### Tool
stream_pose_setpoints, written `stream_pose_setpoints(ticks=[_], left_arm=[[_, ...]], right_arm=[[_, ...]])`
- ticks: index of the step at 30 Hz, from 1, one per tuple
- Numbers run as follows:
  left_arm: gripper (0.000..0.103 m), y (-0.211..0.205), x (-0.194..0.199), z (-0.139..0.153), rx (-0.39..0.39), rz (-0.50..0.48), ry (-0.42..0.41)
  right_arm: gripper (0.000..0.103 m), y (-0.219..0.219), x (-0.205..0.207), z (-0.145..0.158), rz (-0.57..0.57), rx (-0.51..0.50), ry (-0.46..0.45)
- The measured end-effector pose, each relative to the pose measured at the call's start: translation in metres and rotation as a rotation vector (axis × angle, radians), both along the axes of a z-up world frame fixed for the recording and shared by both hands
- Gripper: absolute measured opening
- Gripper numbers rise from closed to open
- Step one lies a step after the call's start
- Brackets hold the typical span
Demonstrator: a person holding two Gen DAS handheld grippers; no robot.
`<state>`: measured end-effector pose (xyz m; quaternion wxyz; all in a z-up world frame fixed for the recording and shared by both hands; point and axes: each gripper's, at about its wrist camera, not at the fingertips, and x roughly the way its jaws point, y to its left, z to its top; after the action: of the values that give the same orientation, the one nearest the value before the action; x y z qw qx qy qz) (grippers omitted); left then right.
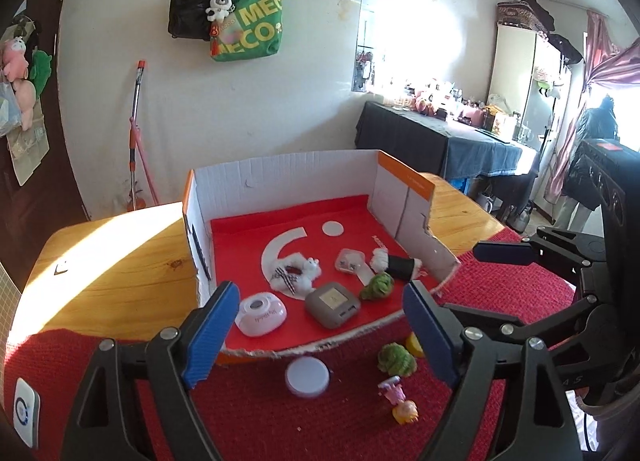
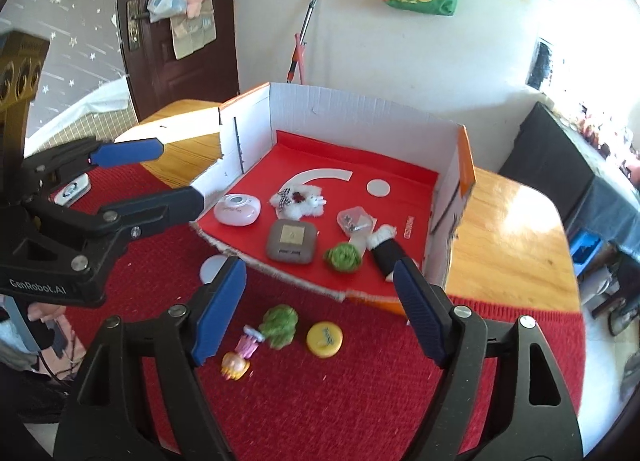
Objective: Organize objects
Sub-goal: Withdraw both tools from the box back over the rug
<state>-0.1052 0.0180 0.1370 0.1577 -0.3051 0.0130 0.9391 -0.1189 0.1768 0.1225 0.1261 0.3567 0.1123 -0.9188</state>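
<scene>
A cut-open cardboard box (image 1: 280, 173) (image 2: 352, 109) with a red floor holds a white round device (image 1: 262, 315), a fluffy white toy (image 1: 296, 273), a grey square device (image 1: 332, 303), a green plush (image 2: 342, 257), a clear small case (image 2: 354, 219) and a black-and-white piece (image 2: 384, 249). On the red mat in front lie a white disc (image 1: 308, 377), a second green plush (image 2: 280, 325), a yellow cap (image 2: 324, 339) and a small doll (image 2: 238, 359). My left gripper (image 1: 320, 289) (image 2: 182, 173) is open and empty at the box's front left. My right gripper (image 2: 320, 263) (image 1: 458, 279) is open and empty above the mat.
The box and the red knitted mat (image 2: 360, 401) lie on a wooden table (image 1: 120, 261). A white remote-like device (image 1: 26, 411) sits on the mat's left edge. Behind are a wall with hanging bags (image 1: 248, 25), a mop (image 1: 136, 133) and a dark-clothed side table (image 1: 440, 141).
</scene>
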Motion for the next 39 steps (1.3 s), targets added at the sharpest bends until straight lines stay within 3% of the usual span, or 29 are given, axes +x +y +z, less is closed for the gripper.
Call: stream_pose_setpoints(ticks=[7,17,39], left_arm=[[0.089,-0.004,0.021,-0.016,0.047,0.02,-0.04],[0.093,-0.008,0.037,-0.044,0.037,0.084,-0.079],[0.096,-0.01,0.034,-0.103,0.039,0.136,-0.253]], right_arm=[[0.078,0.005,0.021,-0.007,-0.065,-0.027,0.028],[0.083,0.003,0.039,-0.022,-0.139,-0.015,0.073],[0.083,0.018,0.04,-0.083,-0.221,-0.058,-0.049]])
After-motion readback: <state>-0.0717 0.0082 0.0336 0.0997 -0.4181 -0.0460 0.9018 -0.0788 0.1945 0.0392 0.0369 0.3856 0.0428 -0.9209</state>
